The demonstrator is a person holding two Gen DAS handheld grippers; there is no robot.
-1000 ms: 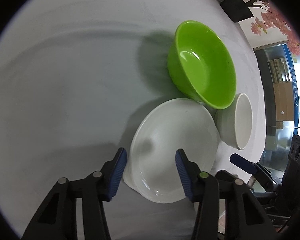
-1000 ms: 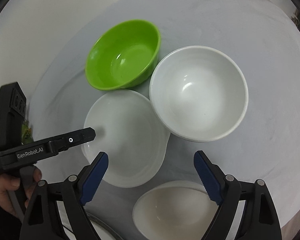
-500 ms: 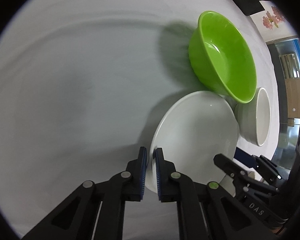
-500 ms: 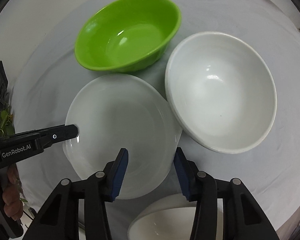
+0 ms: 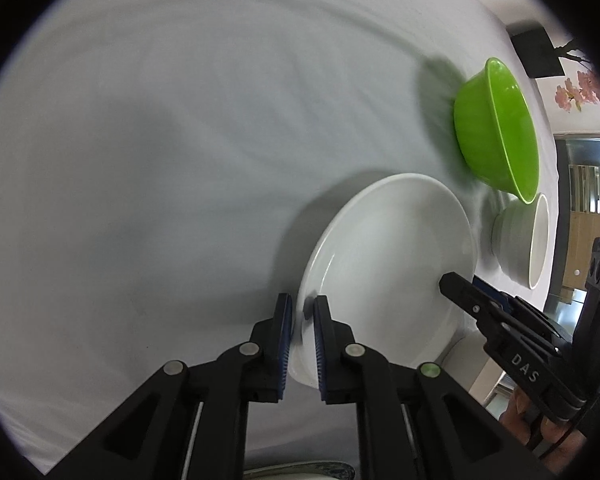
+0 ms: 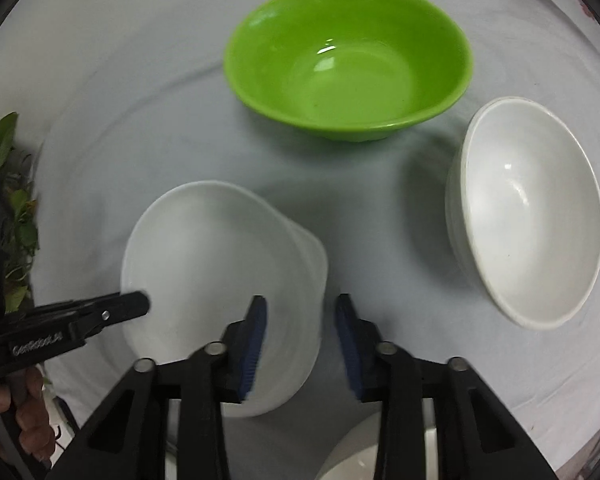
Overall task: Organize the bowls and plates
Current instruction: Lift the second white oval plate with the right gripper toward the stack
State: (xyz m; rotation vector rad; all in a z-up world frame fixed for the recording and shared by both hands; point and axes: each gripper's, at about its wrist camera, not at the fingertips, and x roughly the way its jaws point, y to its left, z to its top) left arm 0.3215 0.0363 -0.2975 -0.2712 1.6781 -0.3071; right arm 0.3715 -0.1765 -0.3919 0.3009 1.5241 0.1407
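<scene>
Two grippers are seen at one white plate, which lies on a white cloth. The left gripper is pinched on the plate's rim, one blue pad outside the rim and one inside, with the rim between them. In the right wrist view the same plate is met by the right gripper; its jaws are closing, with the plate's edge at 3 o'clock between the blue pads. Its left pad is seen over the plate; the right pad stands clear of the rim, over the cloth, so no firm contact is shown. In that view the left gripper's tip is seen at 9 o'clock of the plate, over its rim, and part of a hand is seen under it.

Outward from the plate, a green bowl stands upright on the cloth at 12 o'clock, apart from the plate. A white bowl stands at 3 o'clock, well apart from the plate and near the green bowl. Part of another white dish is seen at 6 o'clock, at the frame's lower edge, below the right gripper. Green leaves are noted at 9 o'clock, beyond the cloth's edge.

In the left wrist view, pink blossoms are seen at 2 o'clock, beyond the green bowl.
</scene>
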